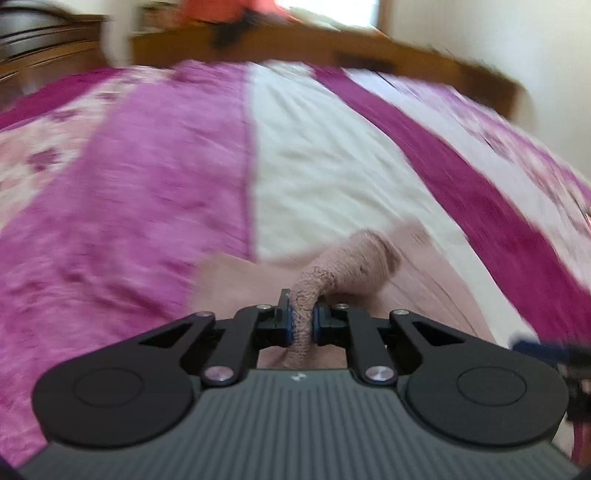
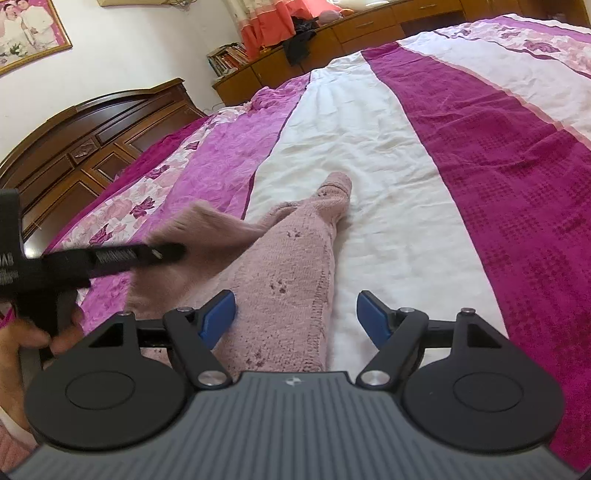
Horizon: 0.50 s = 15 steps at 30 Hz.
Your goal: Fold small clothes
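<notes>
A small pink knitted garment (image 2: 291, 266) lies on the bed's white stripe, one narrow end (image 2: 334, 188) pointing away from me. My left gripper (image 1: 302, 323) is shut on a bunched fold of this pink knit (image 1: 343, 273) and holds it up off the bed; that view is blurred. In the right wrist view the left gripper (image 2: 162, 254) appears at the left, a hand (image 2: 40, 336) on its handle, lifting a fuzzy pink flap (image 2: 199, 236). My right gripper (image 2: 295, 317) stands open over the garment's near part, its blue pads (image 2: 218, 317) wide apart with nothing gripped.
The bed cover (image 2: 480, 155) has magenta, white and floral stripes. A carved wooden headboard (image 2: 92, 144) stands at the left. Low wooden cabinets (image 2: 354, 26) with books (image 2: 227, 57) and dark clothing (image 2: 301, 37) line the far wall.
</notes>
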Each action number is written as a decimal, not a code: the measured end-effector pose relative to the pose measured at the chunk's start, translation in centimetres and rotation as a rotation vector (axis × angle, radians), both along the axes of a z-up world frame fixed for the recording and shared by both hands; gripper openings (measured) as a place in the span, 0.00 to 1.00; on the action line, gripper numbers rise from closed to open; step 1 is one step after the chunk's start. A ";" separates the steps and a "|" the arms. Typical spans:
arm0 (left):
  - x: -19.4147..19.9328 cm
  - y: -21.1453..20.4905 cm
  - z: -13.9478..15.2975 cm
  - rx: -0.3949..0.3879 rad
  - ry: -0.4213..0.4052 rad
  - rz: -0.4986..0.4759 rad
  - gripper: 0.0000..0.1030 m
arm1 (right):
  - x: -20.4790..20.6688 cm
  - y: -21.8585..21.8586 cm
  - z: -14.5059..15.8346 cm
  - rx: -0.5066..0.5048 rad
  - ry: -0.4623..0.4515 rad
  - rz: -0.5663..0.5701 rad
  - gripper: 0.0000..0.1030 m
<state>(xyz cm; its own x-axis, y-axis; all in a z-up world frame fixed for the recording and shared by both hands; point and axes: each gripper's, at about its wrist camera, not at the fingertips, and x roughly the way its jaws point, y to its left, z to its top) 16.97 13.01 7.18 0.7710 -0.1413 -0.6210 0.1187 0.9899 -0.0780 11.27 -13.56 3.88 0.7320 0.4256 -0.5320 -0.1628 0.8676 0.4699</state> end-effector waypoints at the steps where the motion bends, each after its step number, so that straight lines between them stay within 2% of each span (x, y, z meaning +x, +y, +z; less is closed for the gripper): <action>1: 0.2 1.2 0.2 -0.021 -0.003 0.040 0.12 | 0.0 0.2 0.0 -0.003 -0.003 0.006 0.77; 3: 0.6 3.6 -0.2 -0.061 0.016 0.121 0.11 | 0.0 0.4 -0.1 -0.006 -0.006 0.020 0.77; 6: 1.4 5.7 -2.1 -0.084 0.083 0.182 0.12 | 0.0 1.1 -0.2 -0.001 -0.002 0.040 0.77; 8: 1.9 6.2 -3.6 -0.087 0.130 0.181 0.13 | 0.1 1.7 -0.4 0.000 0.008 0.055 0.77; 9: 1.9 6.2 -3.9 -0.089 0.129 0.180 0.13 | 0.0 2.0 -0.4 -0.001 0.011 0.065 0.77; 13: 1.6 6.0 -3.1 -0.092 0.116 0.166 0.15 | -0.4 3.2 -0.4 -0.045 0.004 0.096 0.78; 15: 1.3 5.9 -2.8 -0.103 0.133 0.165 0.25 | -0.6 3.5 -0.3 -0.053 0.002 0.099 0.78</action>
